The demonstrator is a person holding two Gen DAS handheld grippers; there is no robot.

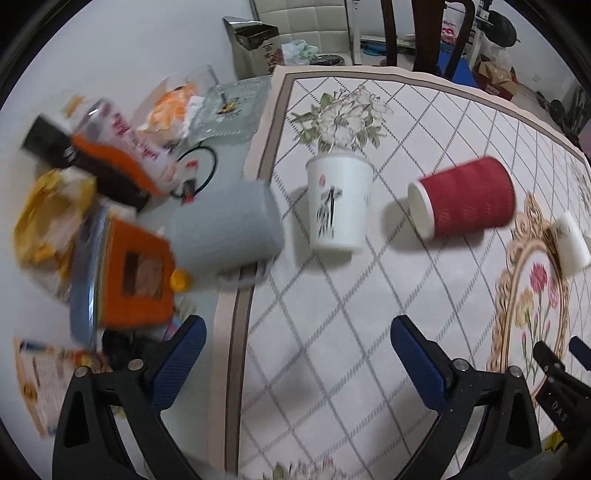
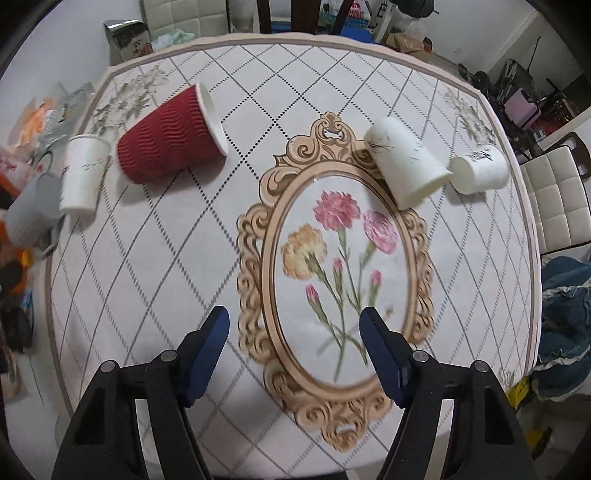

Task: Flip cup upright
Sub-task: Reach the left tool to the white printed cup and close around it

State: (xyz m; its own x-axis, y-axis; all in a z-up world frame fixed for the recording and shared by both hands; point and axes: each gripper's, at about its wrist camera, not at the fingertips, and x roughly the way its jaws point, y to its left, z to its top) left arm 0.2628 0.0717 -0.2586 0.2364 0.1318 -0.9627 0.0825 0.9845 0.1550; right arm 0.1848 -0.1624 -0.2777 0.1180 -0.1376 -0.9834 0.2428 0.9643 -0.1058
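A red ribbed paper cup (image 1: 465, 199) lies on its side on the patterned tablecloth (image 1: 369, 332); it also shows in the right wrist view (image 2: 170, 142). A white cup (image 1: 338, 203) with a black print stands upright to its left, also in the right wrist view (image 2: 83, 173). A grey mug (image 1: 225, 232) sits at the cloth's left edge. Two more white cups (image 2: 404, 162) (image 2: 478, 170) lie on their sides at the right. My left gripper (image 1: 299, 354) is open and empty, short of the cups. My right gripper (image 2: 295, 350) is open and empty above the flower oval.
Cluttered packets, an orange box (image 1: 136, 273) and a cable (image 1: 201, 171) fill the table left of the cloth. A dark chair (image 1: 424, 33) stands behind the table. A white padded chair (image 2: 557, 199) and blue fabric (image 2: 565, 325) are at the right.
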